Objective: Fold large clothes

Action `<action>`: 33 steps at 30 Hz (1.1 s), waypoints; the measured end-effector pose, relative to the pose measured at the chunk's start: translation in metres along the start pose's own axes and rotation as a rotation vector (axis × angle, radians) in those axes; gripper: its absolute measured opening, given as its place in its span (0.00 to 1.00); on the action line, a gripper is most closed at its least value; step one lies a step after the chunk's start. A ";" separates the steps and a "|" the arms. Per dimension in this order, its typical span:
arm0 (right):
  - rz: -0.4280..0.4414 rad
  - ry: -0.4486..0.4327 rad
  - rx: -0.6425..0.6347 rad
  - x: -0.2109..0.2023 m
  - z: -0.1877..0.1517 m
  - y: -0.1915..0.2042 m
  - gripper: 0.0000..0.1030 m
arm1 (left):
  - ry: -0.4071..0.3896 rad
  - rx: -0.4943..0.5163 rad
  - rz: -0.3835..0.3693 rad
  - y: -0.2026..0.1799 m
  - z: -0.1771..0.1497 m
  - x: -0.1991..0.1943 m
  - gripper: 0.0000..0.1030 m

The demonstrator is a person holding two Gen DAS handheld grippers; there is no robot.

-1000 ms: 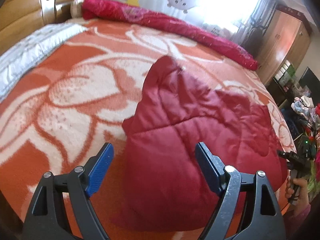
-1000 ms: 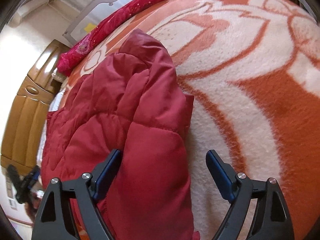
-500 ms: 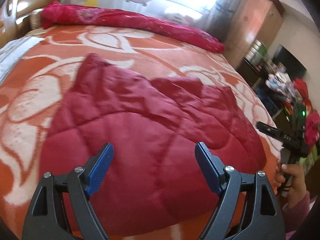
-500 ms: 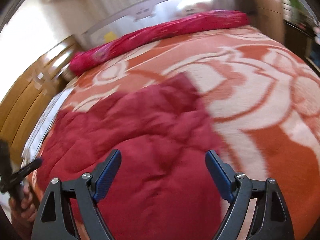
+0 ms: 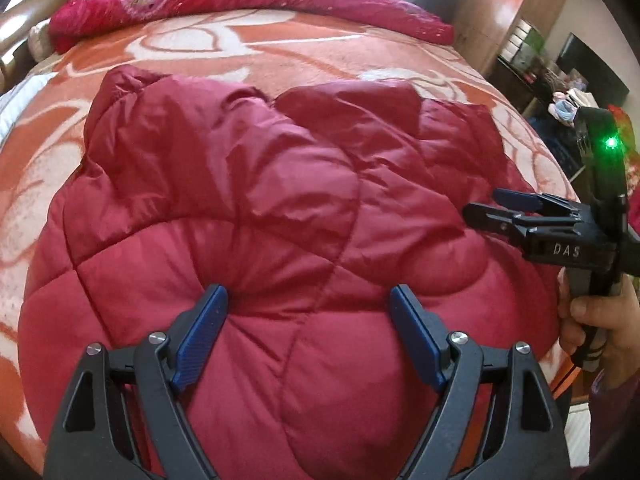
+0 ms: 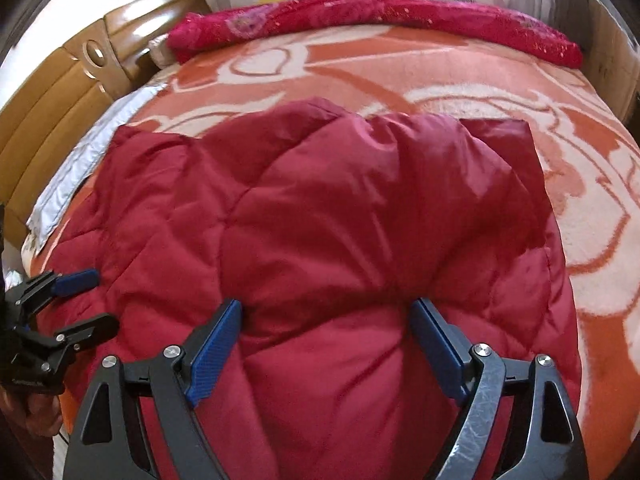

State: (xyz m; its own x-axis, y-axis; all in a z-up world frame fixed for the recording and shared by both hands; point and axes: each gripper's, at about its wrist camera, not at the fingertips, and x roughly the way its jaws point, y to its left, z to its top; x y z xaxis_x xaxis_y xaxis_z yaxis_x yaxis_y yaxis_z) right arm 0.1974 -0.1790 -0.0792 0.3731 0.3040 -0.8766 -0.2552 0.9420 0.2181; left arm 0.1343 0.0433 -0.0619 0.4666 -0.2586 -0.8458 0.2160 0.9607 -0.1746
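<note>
A red quilted jacket (image 5: pixel 256 216) is lying spread out on the near part of the bed (image 5: pixel 320 52), puffy and creased, resting on the orange and cream flowered blanket (image 6: pixel 500 80). Beyond the jacket, a rolled pink quilt (image 6: pixel 380 16) is stretching along the far edge of the bed, and a wooden headboard (image 6: pixel 52 92) is standing off to the jacket's left side.

The left gripper (image 5: pixel 308 316) is pointing down at the jacket's near edge with its jaws standing wide apart; its blue pads (image 5: pixel 200 336) are dimpling the padding at their tips, but nothing is being clamped between them. The right gripper (image 6: pixel 326 330) is doing the same further along that near edge, jaws spread wide, pads (image 6: pixel 438 348) sinking slightly into the fabric without pinching it. A hand (image 5: pixel 600 328) is gripping the right gripper's handle just beside the jacket's right edge.
</note>
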 end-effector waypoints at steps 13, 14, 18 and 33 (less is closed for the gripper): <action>-0.027 0.026 0.099 0.020 0.025 -0.029 0.83 | 0.061 -0.143 0.069 0.033 0.064 0.019 0.81; -0.028 0.030 0.108 0.022 0.026 -0.033 0.83 | 0.070 -0.172 0.079 0.040 0.069 0.024 0.80; -0.015 0.040 0.170 0.032 0.026 -0.051 0.83 | 0.113 -0.230 0.137 0.067 0.084 0.050 0.80; -0.014 -0.033 0.295 0.042 0.018 -0.076 0.83 | 0.034 -0.281 0.033 0.084 0.077 0.024 0.78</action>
State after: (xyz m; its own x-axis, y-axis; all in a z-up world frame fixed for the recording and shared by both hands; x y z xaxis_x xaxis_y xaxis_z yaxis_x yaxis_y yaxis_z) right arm 0.2483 -0.2352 -0.1248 0.4045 0.2910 -0.8670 0.0185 0.9452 0.3259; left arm 0.2302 0.1102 -0.0580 0.4391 -0.2274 -0.8692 -0.0479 0.9601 -0.2754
